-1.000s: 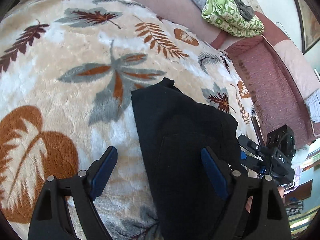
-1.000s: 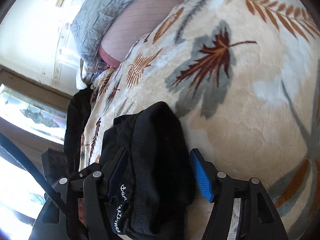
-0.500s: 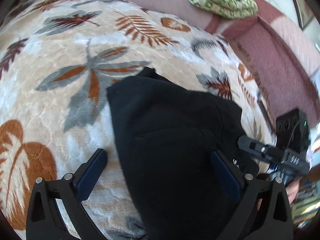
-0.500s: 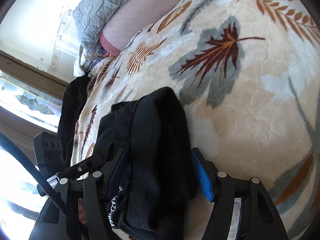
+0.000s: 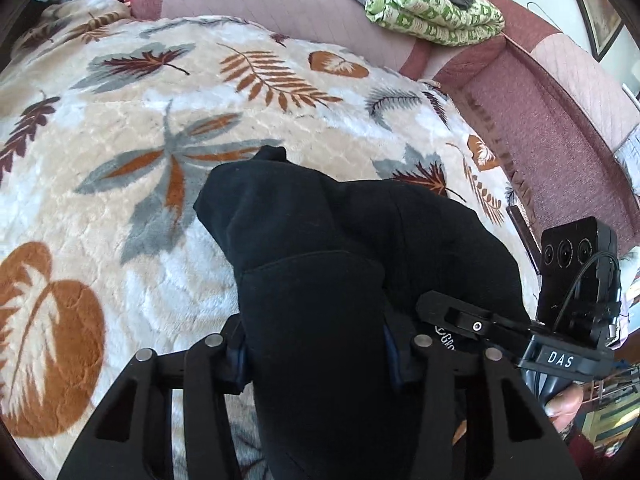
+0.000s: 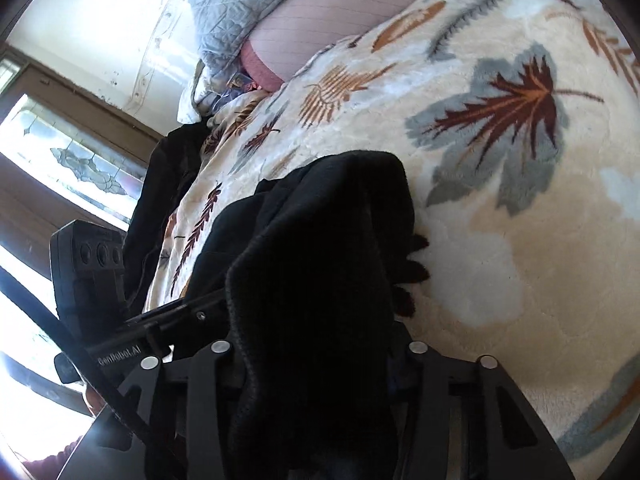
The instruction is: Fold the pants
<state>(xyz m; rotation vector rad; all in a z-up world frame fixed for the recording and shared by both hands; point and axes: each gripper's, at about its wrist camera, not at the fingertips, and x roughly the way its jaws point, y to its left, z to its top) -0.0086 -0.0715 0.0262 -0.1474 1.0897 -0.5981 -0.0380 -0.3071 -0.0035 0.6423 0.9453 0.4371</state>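
Observation:
The black pants lie bunched on a leaf-patterned blanket. In the left wrist view my left gripper has its jaws closing on a thick fold of them, and the blue pads press into the cloth from both sides. Just to its right, my right gripper holds the same end of the pants. In the right wrist view my right gripper is also closing, with a ribbed fold of the pants filling the gap between its fingers. My left gripper shows at the left edge there.
A pink quilted sofa back runs behind the blanket, with a green patterned cloth and a grey quilt on it. A dark garment hangs at the blanket's left edge by a window. A person's hand holds the right gripper.
Both grippers' jaws have closed from wide apart onto the pants. The cloth has bunched up between the fingers, and both hands have shifted a little across the blanket.

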